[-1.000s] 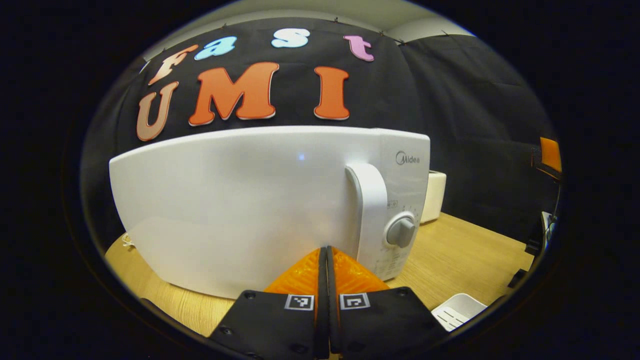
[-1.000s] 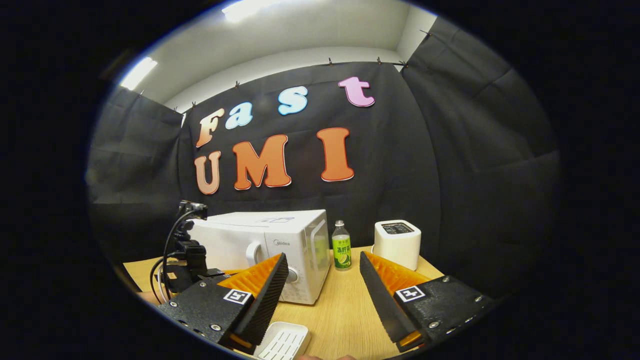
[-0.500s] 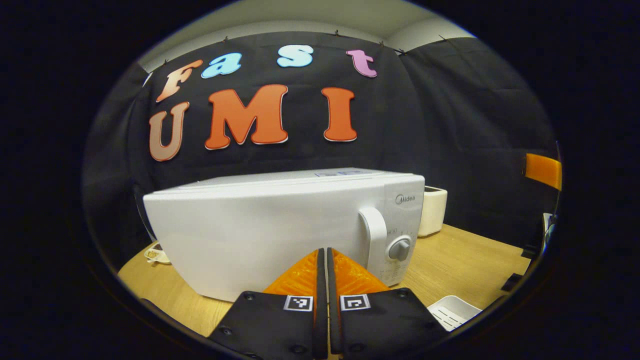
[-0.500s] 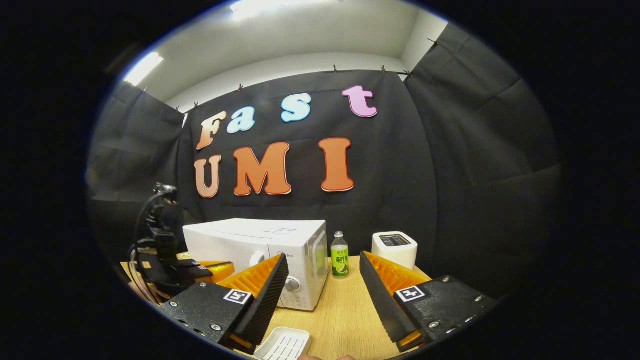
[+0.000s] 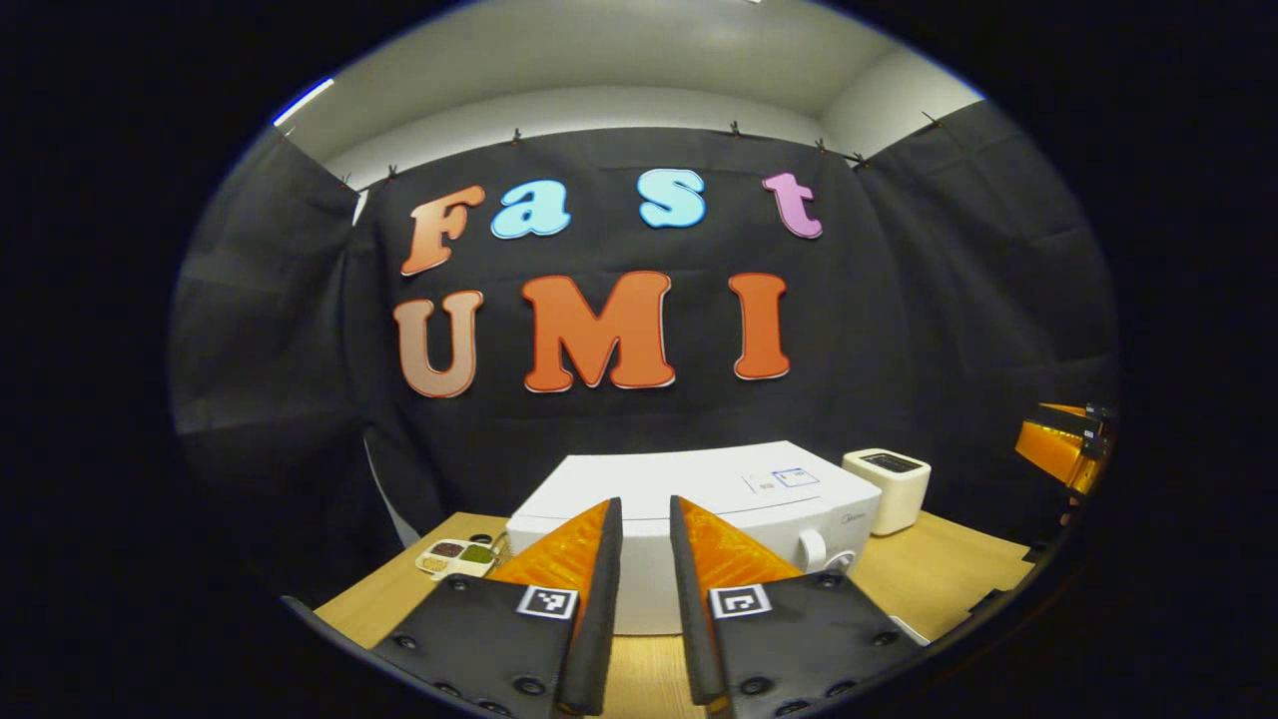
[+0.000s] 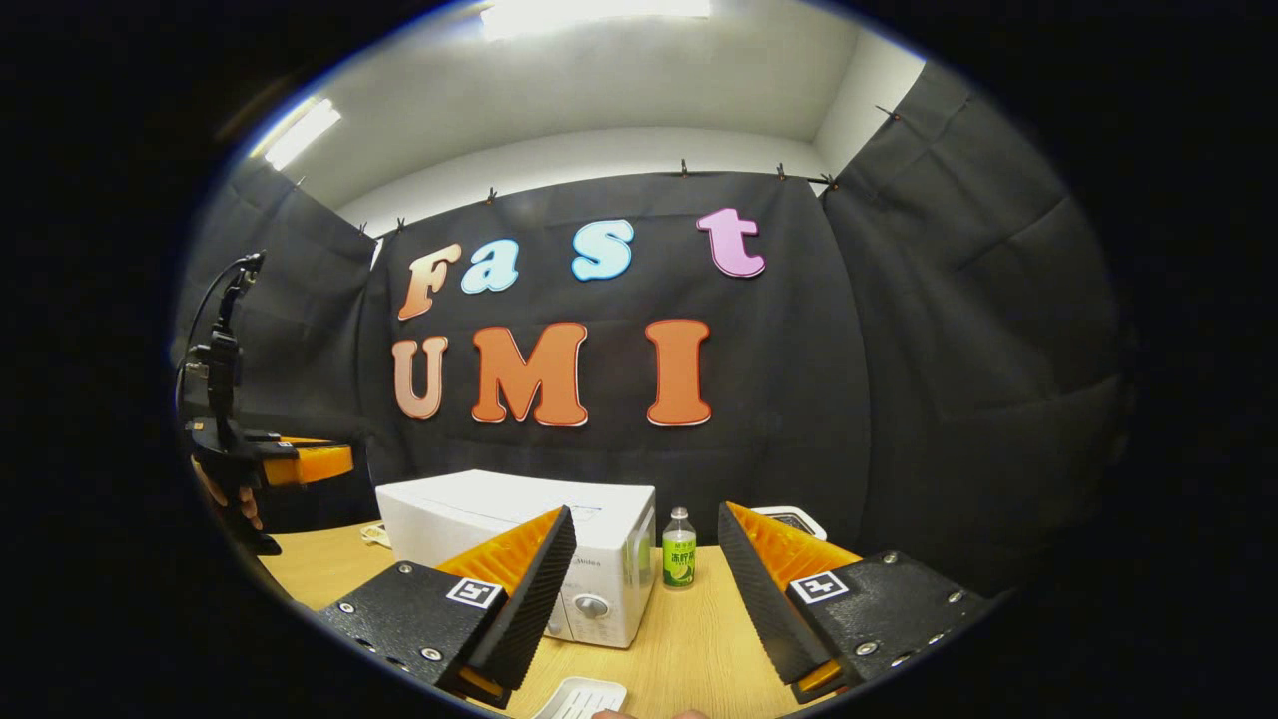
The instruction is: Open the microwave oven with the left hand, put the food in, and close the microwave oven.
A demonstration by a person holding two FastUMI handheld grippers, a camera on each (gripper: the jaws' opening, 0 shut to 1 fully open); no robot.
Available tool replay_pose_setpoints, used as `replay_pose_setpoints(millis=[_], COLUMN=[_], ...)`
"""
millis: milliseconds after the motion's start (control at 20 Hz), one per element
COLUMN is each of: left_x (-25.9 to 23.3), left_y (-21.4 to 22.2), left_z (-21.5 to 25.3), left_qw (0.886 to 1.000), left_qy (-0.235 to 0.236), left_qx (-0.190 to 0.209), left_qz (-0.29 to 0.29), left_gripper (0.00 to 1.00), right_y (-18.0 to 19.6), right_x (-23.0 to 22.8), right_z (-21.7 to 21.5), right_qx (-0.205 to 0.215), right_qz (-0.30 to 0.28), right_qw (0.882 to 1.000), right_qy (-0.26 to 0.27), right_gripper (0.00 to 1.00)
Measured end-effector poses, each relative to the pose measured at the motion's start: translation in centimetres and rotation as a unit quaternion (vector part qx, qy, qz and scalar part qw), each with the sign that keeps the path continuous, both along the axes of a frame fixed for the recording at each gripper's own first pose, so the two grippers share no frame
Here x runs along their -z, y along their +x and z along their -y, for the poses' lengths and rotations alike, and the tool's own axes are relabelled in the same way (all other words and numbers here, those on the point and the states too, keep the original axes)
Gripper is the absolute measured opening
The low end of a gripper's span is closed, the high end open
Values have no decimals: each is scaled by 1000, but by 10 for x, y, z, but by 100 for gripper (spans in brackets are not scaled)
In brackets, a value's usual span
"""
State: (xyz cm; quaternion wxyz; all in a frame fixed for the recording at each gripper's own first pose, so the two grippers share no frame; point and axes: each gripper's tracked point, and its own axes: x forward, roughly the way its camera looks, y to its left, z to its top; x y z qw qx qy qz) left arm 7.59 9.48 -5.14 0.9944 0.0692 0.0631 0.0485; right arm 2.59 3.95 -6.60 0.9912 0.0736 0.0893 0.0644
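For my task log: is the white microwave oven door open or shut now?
Shut: the white microwave oven shows its door lying flush with the front, handle against the body.

We see the white microwave oven [image 5: 699, 499] low in the centre of the left gripper view, door closed, handle and 1 round knob [image 6: 591, 606] at its right end, standing on the wooden table [image 6: 689, 649].

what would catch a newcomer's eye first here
The white microwave, door closed, at the middle of the wooden table. A green-labelled bottle stands just right of it, and a small dish of food sits on the table to its left.
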Motion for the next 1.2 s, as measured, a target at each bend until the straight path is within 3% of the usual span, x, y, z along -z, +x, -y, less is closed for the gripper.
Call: replay_pose_setpoints(millis=[100, 200, 250, 300, 450, 750, 950, 1050, 1100, 1200], left_x=[-21, -37, -45, -53, -77, -110, -122, -125, -125, -127], left_y=[-12, -22, -27, -33, -47, -68, -76, -78, -78, -76], left_z=[-17, -30, -34, -38, -53, -86, -102, -104, -106, -109], left_qw=[1000, 999, 999, 999, 998, 994, 993, 993, 993, 993], left_qy=[8, 14, 16, 16, 18, 35, 42, 38, 38, 43], left_qx=[-18, -30, -32, -34, -43, -77, -90, -90, -90, -92], left_qz=[14, 24, 27, 32, 47, 63, 70, 72, 69, 66], left_gripper=[58, 52, 66, 64, 81, 98, 94, 100, 94, 94], right_y=[1, 4, 5, 7, 10, 15, 22, 23, 23, 25], right_x=[-17, -31, -37, -46, -71, -85, -80, -77, -75, -78], right_z=[-2, -5, -5, -5, -9, -19, -16, -19, -21, -24], right_qx=[-2, -5, -5, -6, -12, -16, -12, -14, -18, -23], right_qz=[12, 18, 21, 25, 44, 52, 35, 26, 23, 26], right_qw=[1000, 1000, 1000, 1000, 999, 999, 999, 999, 999, 999], right_qy=[3, 2, 1, 2, 2, 6, 7, 13, 14, 13], right_gripper=[89, 89, 89, 89, 89, 89, 89, 89, 89, 89])
